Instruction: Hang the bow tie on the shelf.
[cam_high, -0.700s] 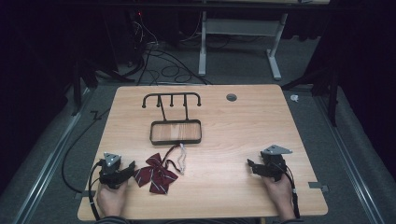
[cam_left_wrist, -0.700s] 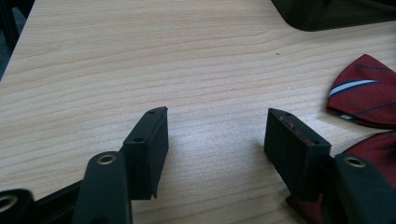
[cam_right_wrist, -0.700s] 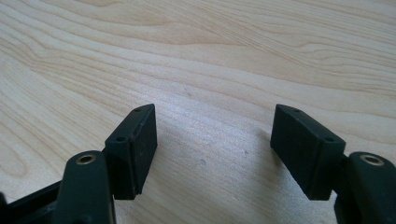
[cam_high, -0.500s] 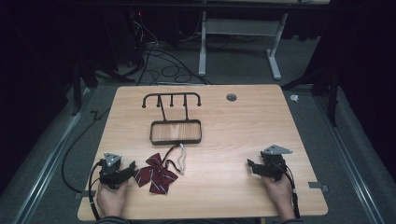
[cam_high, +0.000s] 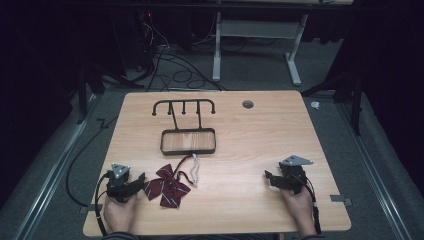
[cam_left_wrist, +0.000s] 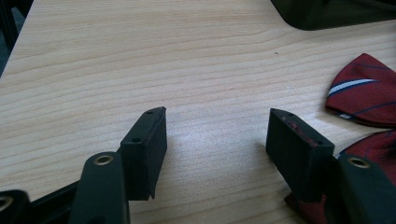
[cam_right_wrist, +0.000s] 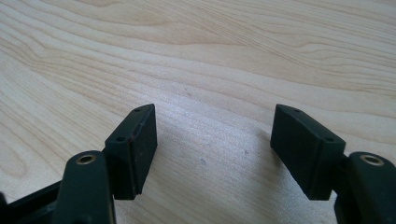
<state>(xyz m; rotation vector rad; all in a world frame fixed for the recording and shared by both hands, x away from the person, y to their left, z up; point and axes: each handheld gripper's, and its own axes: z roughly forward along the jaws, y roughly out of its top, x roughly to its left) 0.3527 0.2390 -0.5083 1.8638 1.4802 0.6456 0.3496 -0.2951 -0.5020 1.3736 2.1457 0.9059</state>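
A dark red striped bow tie (cam_high: 167, 186) with a thin strap (cam_high: 192, 167) lies on the wooden table (cam_high: 250, 140) near the front left. My left gripper (cam_high: 142, 180) rests on the table just left of the bow tie, open, with bare wood between its jaws; the tie's red cloth (cam_left_wrist: 362, 91) lies beside its right jaw in the left gripper view. My right gripper (cam_high: 268, 177) sits at the front right, open over bare wood (cam_right_wrist: 215, 140). A black wire hook rack (cam_high: 187, 132) with a rectangular base stands behind the tie.
A round grommet hole (cam_high: 248, 104) sits near the table's far edge. A white desk frame (cam_high: 255, 45) and cables (cam_high: 165, 55) stand on the floor beyond the table. Bare wood lies between the two grippers.
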